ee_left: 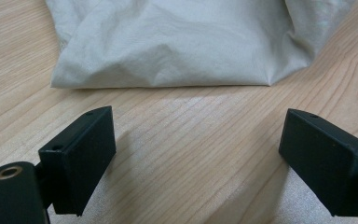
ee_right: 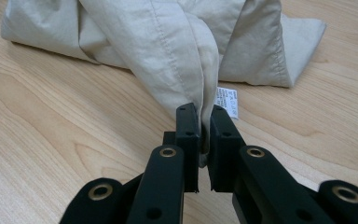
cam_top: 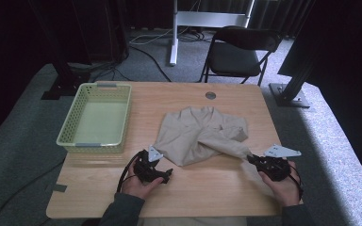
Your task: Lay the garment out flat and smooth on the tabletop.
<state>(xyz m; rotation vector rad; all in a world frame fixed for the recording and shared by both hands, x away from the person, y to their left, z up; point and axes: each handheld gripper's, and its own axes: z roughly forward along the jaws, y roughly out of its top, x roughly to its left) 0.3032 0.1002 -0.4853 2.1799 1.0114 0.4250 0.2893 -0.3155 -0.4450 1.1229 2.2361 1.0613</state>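
Nearest the high camera, a person's two sleeved forearms enter from the bottom edge, each hand holding a black gripper over a light wooden table [cam_top: 207, 188]. The left gripper [cam_top: 166, 175] sits near the table's front edge with its jaws spread wide and nothing between them; in the left gripper view [ee_left: 198, 158] bare wood lies between the jaws, and the folded front edge of a beige shirt [ee_left: 177, 42] lies just ahead, not touched. The right gripper [cam_top: 250, 158] is clamped on a gathered fold of the shirt [cam_top: 200, 134]; in the right gripper view [ee_right: 204, 135] the cloth is pinched between the closed jaws, with a small white label [ee_right: 227, 101] just beside them. The shirt lies crumpled at the table's middle, reaching toward the right. A pale green basket [cam_top: 66, 132] stands at the left edge, well apart from the shirt. Open wood runs along the front, between the two hands.
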